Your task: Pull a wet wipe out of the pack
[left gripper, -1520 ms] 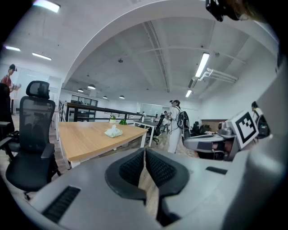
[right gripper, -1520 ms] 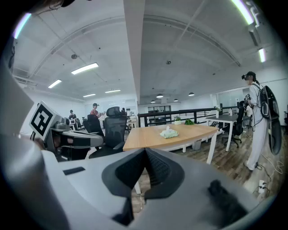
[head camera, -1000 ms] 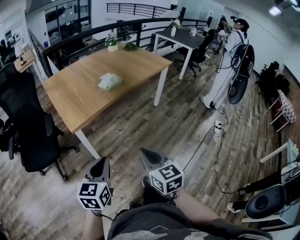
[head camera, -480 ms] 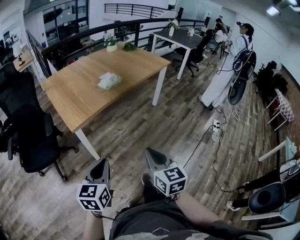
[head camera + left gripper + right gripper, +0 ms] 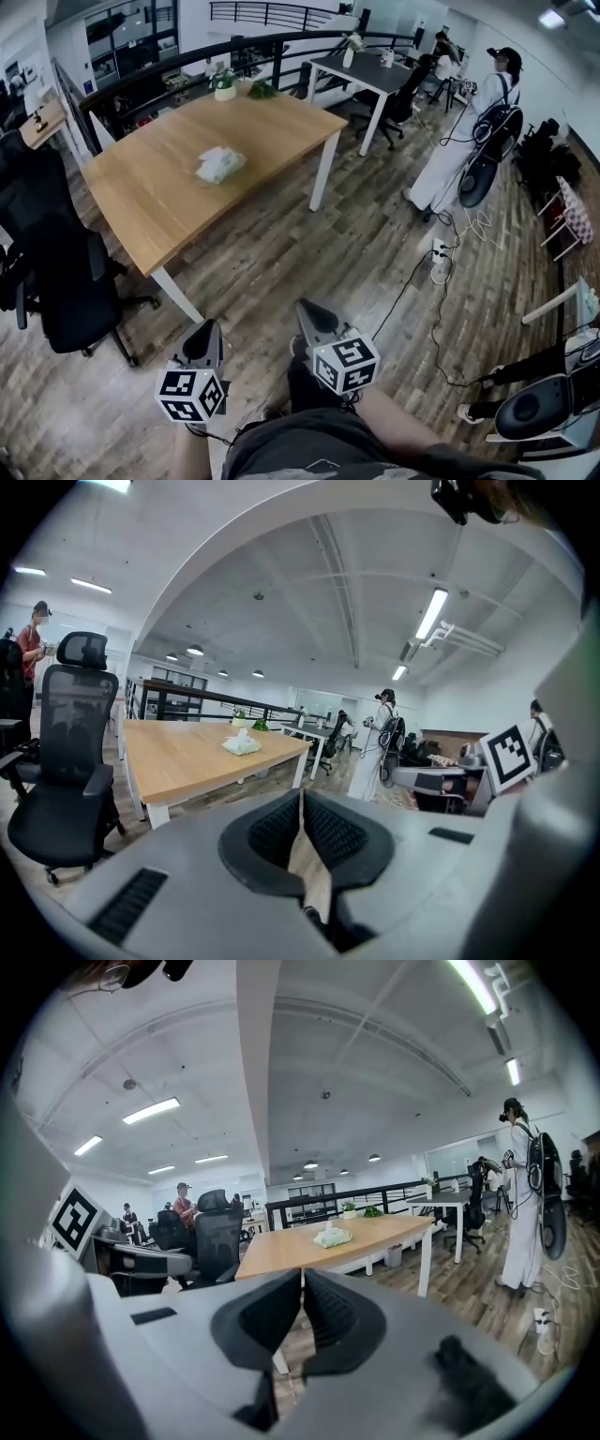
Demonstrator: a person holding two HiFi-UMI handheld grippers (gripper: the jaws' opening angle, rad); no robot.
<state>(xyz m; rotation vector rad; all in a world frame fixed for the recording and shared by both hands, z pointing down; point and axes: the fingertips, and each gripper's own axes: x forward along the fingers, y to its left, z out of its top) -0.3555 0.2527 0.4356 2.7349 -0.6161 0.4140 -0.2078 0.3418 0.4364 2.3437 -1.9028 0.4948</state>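
The wet wipe pack point(image 5: 220, 164) is a pale green packet with a white wipe sticking up, lying near the middle of a wooden table point(image 5: 150, 202) far ahead of me. It also shows small in the left gripper view point(image 5: 242, 746) and the right gripper view point(image 5: 332, 1237). My left gripper point(image 5: 210, 328) and right gripper point(image 5: 305, 309) hang low over the floor, close to my body and well short of the table. Both have their black ribbed pads pressed together with nothing between them point(image 5: 301, 795) point(image 5: 302, 1275).
A black office chair point(image 5: 56, 272) stands left of the table. A person in white with equipment point(image 5: 469, 131) stands at the back right near a grey desk point(image 5: 370, 75). Cables and a power strip point(image 5: 439, 262) lie on the wooden floor. A black railing point(image 5: 187, 61) runs behind the table.
Both grippers have sunk slightly toward the picture's lower edge. The person in white has stepped to the right. The wipe pack has not moved.
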